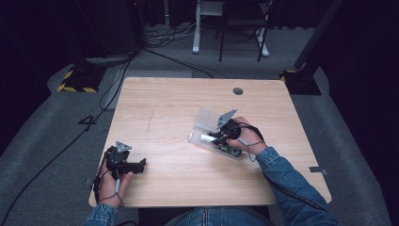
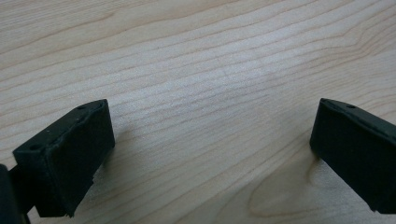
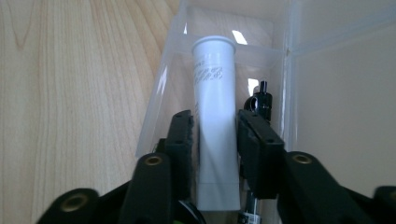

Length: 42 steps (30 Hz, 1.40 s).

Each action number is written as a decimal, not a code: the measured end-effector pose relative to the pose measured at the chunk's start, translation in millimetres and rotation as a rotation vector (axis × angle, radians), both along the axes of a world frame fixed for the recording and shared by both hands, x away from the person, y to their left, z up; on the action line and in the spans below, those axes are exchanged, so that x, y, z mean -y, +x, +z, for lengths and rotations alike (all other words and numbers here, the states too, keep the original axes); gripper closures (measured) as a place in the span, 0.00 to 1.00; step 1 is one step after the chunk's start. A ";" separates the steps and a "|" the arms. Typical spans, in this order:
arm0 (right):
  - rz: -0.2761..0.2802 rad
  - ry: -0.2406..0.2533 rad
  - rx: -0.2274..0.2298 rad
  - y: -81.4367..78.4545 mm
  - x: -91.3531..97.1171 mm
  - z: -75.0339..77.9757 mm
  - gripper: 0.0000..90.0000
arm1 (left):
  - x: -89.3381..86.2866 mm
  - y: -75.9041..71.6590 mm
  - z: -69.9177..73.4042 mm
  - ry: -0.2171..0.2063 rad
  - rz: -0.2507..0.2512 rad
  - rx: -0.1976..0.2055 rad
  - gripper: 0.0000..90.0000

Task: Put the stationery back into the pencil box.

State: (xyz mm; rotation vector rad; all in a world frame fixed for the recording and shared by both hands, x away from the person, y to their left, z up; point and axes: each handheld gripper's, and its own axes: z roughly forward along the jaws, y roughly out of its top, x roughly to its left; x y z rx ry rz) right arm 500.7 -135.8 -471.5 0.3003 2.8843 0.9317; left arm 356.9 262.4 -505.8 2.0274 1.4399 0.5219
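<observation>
In the right gripper view the white tube runs between the jaws of the right gripper and its lower end is hidden behind them. Whether the pads press on it is hard to tell. Just beyond the right-hand jaw a small black item is mostly covered, perhaps a cap or nozzle. The print near the tube's far end is too small to read.

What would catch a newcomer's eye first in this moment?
The white tube stands out, lying between the right hand-held gripper's jaws inside a clear plastic box right of the table's centre. The left hand-held gripper rests open over bare wood near the table's front left edge.
</observation>
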 end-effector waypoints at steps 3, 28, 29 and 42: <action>-0.003 0.009 0.018 0.0 0.0 2.6 0.66 | 0.0 0.0 0.0 0.000 0.000 0.000 0.00; -0.142 0.225 0.094 -16.0 26.8 51.6 0.40 | -0.1 0.0 0.0 0.001 0.000 0.000 0.00; -0.146 0.230 0.096 -16.8 28.5 52.8 0.39 | 0.0 0.0 0.1 0.000 0.000 0.000 0.00; -0.238 0.283 0.103 -29.2 63.1 64.6 0.31 | -0.1 0.0 0.1 0.001 0.000 0.000 0.00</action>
